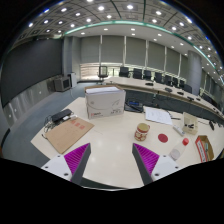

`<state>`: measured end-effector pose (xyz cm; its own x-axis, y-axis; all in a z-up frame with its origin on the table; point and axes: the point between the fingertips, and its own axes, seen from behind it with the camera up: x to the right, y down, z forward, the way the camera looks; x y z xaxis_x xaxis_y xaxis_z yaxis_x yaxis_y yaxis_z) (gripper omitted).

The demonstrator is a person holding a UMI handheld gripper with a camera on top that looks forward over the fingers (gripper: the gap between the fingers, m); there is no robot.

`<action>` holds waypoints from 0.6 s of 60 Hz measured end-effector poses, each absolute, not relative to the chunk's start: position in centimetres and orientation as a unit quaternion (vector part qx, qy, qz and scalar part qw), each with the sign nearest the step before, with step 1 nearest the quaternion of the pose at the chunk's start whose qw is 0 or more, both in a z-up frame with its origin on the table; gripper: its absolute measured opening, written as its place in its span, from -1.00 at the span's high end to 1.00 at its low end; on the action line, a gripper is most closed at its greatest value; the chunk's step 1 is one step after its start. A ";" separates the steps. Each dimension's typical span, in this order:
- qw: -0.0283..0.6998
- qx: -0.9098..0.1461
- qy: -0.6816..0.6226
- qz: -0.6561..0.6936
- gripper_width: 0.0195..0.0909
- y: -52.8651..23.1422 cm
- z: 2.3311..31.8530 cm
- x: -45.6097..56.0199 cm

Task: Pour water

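Our claw [110, 160] hangs wide open and empty, its pads spread above the table [105, 140], apparently to line up an approach. The cup [142, 130], likely our pouring target, stands ahead at one o'clock, well apart. Beyond it at twelve sits a white box [104, 102]; a brown board [68, 133] lies at ten o'clock.

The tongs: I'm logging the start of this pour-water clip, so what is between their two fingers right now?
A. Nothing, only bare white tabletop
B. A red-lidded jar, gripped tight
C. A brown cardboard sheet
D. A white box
A. The tongs are open over bare table; the red-lidded jar stands beyond them, the white box further back, and the brown cardboard sheet off to the side.
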<state>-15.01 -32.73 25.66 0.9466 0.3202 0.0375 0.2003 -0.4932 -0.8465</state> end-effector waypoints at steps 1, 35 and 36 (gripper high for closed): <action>0.481 -0.862 -0.149 0.061 -0.87 -32.7 25.6 -14.9; 0.490 -0.870 -0.048 -0.020 -0.87 -29.4 11.8 8.6; 0.492 -0.869 -0.043 -0.021 -0.87 -29.0 11.4 9.2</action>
